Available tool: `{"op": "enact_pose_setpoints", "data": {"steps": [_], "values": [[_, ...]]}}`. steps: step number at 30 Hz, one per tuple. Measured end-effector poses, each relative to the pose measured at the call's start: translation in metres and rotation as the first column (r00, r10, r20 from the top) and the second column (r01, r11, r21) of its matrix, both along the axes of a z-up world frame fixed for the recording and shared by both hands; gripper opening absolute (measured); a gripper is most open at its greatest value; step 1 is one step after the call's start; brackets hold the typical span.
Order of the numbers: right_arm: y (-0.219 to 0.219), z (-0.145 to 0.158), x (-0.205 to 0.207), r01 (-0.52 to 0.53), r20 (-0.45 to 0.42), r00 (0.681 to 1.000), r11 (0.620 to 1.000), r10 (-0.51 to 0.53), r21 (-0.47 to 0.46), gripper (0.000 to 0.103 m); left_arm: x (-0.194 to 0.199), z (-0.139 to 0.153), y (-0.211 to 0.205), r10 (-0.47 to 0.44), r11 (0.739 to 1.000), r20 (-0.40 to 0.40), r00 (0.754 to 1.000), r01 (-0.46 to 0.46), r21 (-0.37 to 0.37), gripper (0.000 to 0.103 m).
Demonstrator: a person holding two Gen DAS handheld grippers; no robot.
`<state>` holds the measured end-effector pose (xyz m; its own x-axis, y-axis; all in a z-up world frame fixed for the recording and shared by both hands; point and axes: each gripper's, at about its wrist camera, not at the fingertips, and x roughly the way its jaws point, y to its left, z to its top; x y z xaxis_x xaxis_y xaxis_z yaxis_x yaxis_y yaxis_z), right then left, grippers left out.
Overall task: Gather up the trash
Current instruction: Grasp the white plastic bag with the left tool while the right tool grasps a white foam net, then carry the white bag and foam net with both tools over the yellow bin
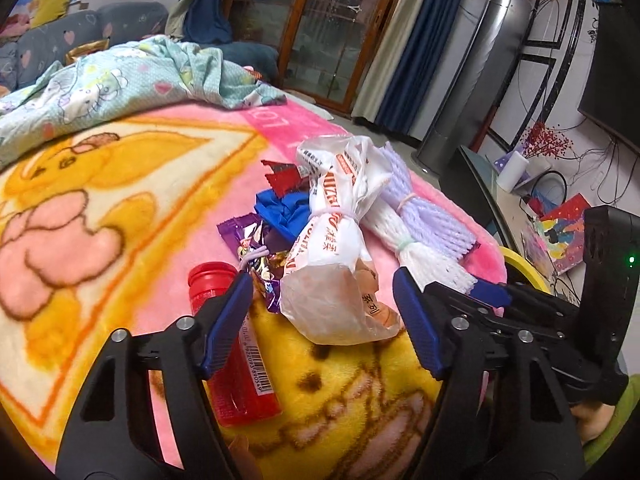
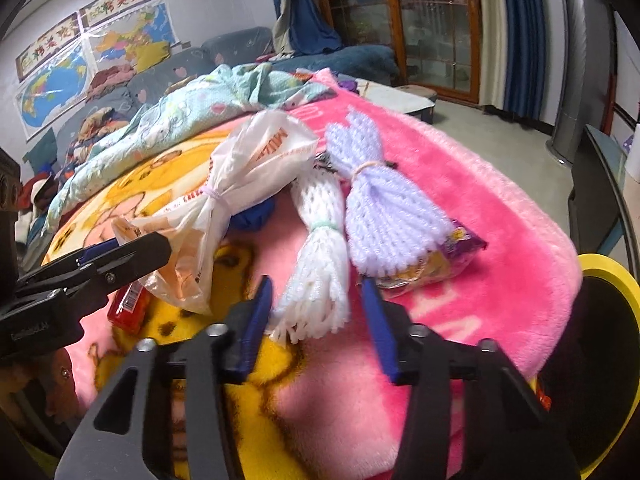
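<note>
- A tied plastic bag is lying on a pink blanket between the left gripper's spread jaws, untouched.
- The right gripper, also spread, is straddling a white foam net's frayed end.
- A yellow bin is sitting at the blanket's edge, contents unseen.

Left wrist view rides low, peering down along its fingers, close over the pink blanket toward the glass doors. Right wrist view sits alongside, angled likewise. Both share the white plastic bag and white foam net.
</note>
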<state>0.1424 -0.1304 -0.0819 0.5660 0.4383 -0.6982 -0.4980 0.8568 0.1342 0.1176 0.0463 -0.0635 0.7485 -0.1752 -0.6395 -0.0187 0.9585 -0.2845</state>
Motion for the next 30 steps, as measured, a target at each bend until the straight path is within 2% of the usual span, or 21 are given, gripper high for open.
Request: {"op": "enact_pose_setpoints", "data": {"steps": [1, 4, 6, 10, 16, 30], "values": [[0.001, -0.001, 0.001, -0.003, -0.007, 1.0, 1.0, 0.003, 0.0, 0.027, 0.001, -0.001, 0.0, 0.001, 1.0, -0.007, 1.0, -0.001, -0.002, 0.057], [0.0, -0.002, -0.003, -0.011, -0.01, 1.0, 1.0, 0.011, 0.017, 0.018, 0.002, -0.004, 0.0, -0.004, 1.0, -0.02, 1.0, 0.003, -0.009, 0.051], [0.001, -0.001, -0.006, -0.024, -0.003, 1.0, 1.0, 0.024, 0.02, 0.017, 0.003, -0.006, -0.001, -0.009, 1.0, -0.027, 1.0, 0.009, -0.013, 0.044], [0.002, 0.003, -0.013, -0.044, 0.0, 0.999, 0.999, 0.044, 0.031, 0.016, 0.003, -0.007, -0.002, -0.015, 1.0, -0.031, 0.999, 0.014, -0.014, 0.039], [0.001, 0.012, -0.02, -0.056, 0.015, 0.998, 0.998, 0.055, 0.031, 0.016, 0.001, -0.005, -0.002, -0.021, 1.0, -0.036, 0.999, 0.02, -0.018, 0.023], [-0.011, 0.032, -0.029, -0.053, 0.048, 0.998, 0.998, 0.051, 0.044, 0.016, -0.012, 0.024, 0.014, 0.002, 0.997, 0.049, 0.999, 0.002, -0.073, 0.018]]}}
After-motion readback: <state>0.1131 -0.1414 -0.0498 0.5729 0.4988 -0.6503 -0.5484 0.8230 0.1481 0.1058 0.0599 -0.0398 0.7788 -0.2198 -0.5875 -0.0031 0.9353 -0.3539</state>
